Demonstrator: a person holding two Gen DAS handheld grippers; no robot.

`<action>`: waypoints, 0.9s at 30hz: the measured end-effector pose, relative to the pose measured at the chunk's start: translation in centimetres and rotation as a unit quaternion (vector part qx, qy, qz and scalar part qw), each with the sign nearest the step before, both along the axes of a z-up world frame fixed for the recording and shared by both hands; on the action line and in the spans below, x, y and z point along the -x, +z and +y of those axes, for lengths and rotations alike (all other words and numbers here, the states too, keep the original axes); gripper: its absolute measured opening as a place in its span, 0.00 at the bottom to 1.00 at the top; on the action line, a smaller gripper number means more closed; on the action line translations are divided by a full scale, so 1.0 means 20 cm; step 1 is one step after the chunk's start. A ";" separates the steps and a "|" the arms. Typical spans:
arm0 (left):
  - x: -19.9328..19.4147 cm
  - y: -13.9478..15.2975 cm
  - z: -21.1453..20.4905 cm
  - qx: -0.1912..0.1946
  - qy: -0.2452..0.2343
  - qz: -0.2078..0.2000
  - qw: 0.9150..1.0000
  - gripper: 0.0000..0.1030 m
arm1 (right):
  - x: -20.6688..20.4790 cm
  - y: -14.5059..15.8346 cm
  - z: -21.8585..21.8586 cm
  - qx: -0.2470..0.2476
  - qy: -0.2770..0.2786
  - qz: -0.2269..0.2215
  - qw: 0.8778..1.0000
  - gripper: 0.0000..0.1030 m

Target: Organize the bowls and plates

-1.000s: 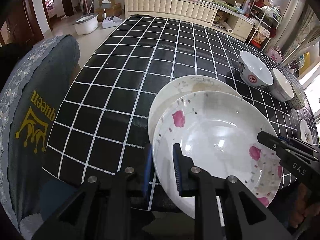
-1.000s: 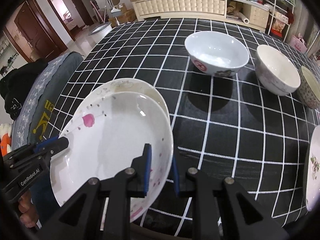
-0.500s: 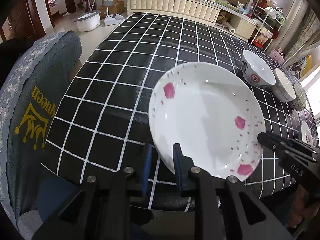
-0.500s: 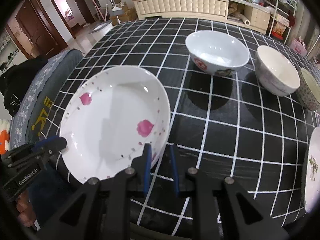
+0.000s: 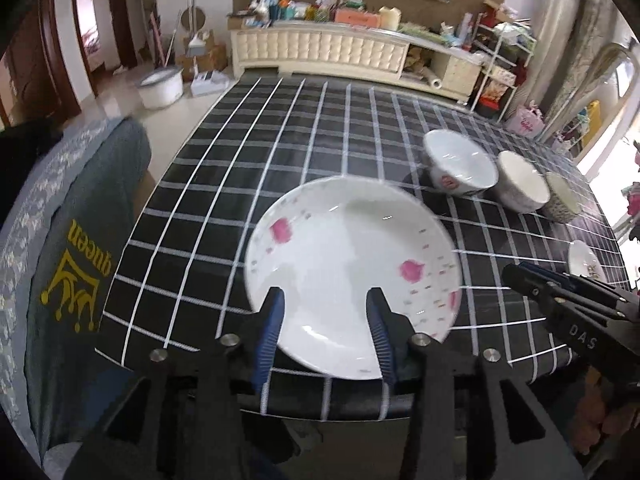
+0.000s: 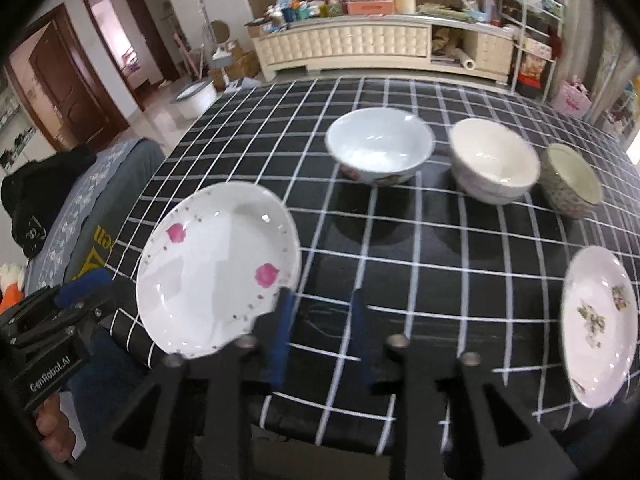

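With both jaws spread and empty, the pink-flowered plate lies flat at the counter's near left edge, in front of the left gripper. Beside its rim hovers the right gripper. Judged step: one placement finished. Next, the small plate at right calls for a rim grasp; three bowls stand behind.

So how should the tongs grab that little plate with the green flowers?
By its rim, from the near table edge. The small plate lies flat and shallow, so only the thin lip offers a pinch. It sits to the right of the open right tongs, with its near rim at the table edge.
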State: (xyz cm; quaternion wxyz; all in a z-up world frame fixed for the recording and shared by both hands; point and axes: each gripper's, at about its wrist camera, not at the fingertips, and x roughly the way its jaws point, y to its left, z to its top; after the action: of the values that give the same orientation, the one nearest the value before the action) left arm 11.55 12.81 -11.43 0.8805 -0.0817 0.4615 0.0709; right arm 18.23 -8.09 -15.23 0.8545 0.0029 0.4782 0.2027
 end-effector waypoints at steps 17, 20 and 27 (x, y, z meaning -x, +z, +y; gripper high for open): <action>-0.06 0.12 -0.59 -0.018 -0.103 -0.038 0.994 0.46 | 0.10 0.11 -0.57 0.010 -0.093 -0.039 0.995 0.69; -0.08 0.14 -0.69 -0.018 -0.124 -0.042 0.991 0.46 | 0.11 0.12 -0.69 0.011 -0.112 -0.040 0.993 0.69; -0.16 0.15 -0.92 -0.014 -0.163 -0.040 0.986 0.46 | 0.11 0.13 -0.93 0.016 -0.147 -0.040 0.988 0.69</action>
State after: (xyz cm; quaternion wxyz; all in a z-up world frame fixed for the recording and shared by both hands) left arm 14.70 -5.65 -8.43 0.8991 0.0040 0.4320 -0.0706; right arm 16.13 -26.62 -12.57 0.8932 0.0513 0.4416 0.0673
